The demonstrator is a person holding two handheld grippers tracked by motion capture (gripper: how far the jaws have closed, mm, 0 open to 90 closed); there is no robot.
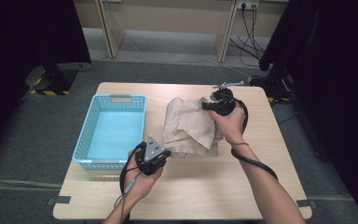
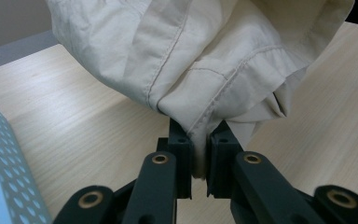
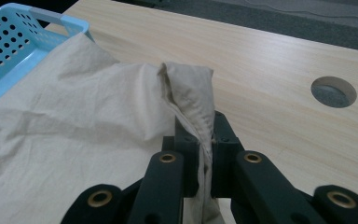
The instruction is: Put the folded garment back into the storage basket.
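A crumpled beige cloth garment (image 1: 189,125) lies bunched in the middle of the wooden table (image 1: 186,196). My left gripper (image 1: 165,153) is at its near left edge and is shut on a stitched hem of the garment (image 2: 214,70), which hangs over the jaws. My right gripper (image 1: 206,105) is at the far right corner and is shut on a folded seam of the garment (image 3: 186,93). Both hands hold the cloth slightly lifted between them.
A light blue perforated basket (image 1: 110,128) stands empty on the table's left side, close to the cloth. A round cable hole (image 3: 333,91) is cut in the tabletop near the right gripper. Dark curtains and desk legs stand beyond the table.
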